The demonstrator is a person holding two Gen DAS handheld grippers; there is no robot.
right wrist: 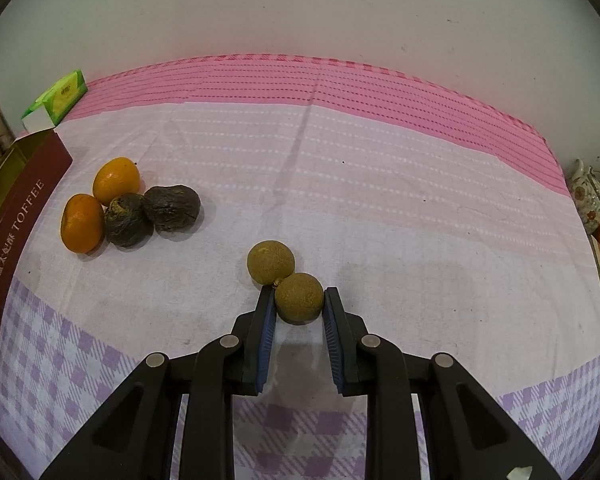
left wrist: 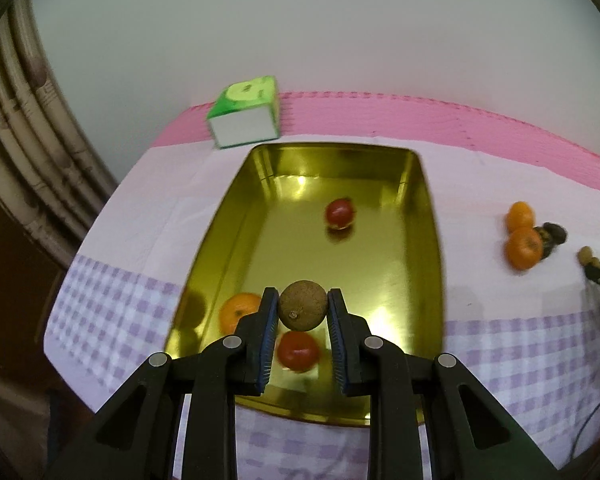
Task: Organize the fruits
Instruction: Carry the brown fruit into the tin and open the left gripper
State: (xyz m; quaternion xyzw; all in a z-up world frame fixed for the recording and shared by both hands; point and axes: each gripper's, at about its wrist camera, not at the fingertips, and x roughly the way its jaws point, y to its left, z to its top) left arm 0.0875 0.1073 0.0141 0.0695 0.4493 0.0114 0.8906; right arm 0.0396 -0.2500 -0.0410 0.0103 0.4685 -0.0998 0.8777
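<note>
Right wrist view: dark red side wall of the tin box at left edge carries pale lettering reading "TOFFEE", running lengthwise up the panel. A run of Chinese characters sits in line with it, lower on the same wall; too small to make out. Green carton at far left has small print on its face, illegible. Left wrist view: no legible text.

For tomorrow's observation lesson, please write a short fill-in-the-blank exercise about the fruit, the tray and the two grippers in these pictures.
1. The left gripper holds a round brown fruit above the gold ____.
2. Inside the tray lie one orange and ____ red fruits.
3. The right gripper is closed on one of two ____ fruits touching each other.

Missing words: tray; two; brown
</note>
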